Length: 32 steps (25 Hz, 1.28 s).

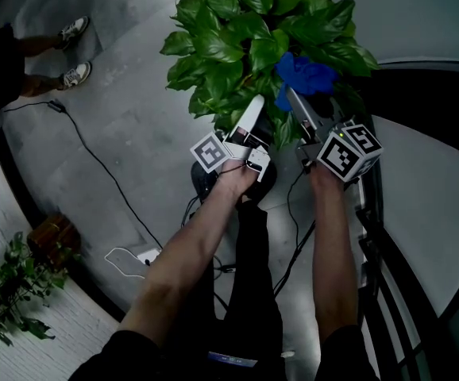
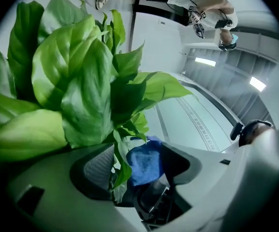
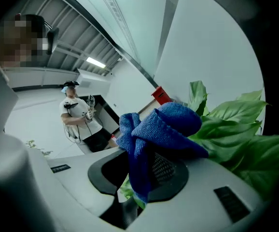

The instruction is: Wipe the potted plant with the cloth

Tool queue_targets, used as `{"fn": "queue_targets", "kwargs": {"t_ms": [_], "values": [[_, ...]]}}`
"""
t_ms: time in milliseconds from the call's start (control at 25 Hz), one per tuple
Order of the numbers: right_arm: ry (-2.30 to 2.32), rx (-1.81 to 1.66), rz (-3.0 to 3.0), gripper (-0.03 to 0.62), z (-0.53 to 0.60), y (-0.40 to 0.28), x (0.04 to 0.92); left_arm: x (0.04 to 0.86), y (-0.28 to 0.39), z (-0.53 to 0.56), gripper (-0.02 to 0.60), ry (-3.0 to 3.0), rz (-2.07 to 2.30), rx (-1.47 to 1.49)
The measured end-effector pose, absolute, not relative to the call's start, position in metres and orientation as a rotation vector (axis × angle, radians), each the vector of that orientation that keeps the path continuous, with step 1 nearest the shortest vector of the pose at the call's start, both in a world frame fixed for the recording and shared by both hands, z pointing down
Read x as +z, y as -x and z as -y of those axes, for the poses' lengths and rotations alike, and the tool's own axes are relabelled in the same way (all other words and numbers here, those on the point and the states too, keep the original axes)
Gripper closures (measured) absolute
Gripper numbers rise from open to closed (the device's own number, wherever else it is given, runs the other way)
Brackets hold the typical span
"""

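Note:
The potted plant (image 1: 237,38) with broad green leaves stands at the top middle of the head view, and its leaves (image 2: 81,81) fill the left gripper view. My left gripper (image 1: 253,109) reaches into the lower foliage. Its jaws (image 2: 137,162) stand apart with a narrow hanging leaf (image 2: 120,163) loose between them. My right gripper (image 1: 295,95) comes in from the right, shut on a bunched blue cloth (image 1: 305,74). The cloth (image 3: 159,124) drapes over that gripper's pads (image 3: 139,170) and rests against the leaves (image 3: 236,124). It also shows just beyond the left jaws as a blue patch (image 2: 146,158).
A bystander's legs in sneakers (image 1: 75,74) stand at the upper left, with a thin cable (image 1: 102,173) trailing across the grey floor. A brown box (image 1: 55,236) and a small plant (image 1: 7,292) sit lower left. A dark curved rail (image 1: 388,236) runs down the right. A person in a white shirt (image 3: 76,115) stands farther off.

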State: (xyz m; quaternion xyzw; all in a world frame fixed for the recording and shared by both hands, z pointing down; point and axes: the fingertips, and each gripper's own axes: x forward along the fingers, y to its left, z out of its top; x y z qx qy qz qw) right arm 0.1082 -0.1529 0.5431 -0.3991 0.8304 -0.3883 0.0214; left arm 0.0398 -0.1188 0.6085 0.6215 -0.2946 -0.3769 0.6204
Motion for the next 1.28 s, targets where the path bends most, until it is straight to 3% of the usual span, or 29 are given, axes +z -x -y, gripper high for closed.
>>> {"fn": "queue_targets", "kwargs": {"t_ms": [720,1280], "values": [[1.077,-1.486,-2.548,0.494,0.153,-0.072,0.593,0.6,-0.049,0.125,0.27,-1.425,0.518,-0.935],[0.884,-1.685,-2.682,0.494,0.081,-0.058,0.598,0.603,-0.039,0.109,0.272,-1.415,0.486,-0.922]]}}
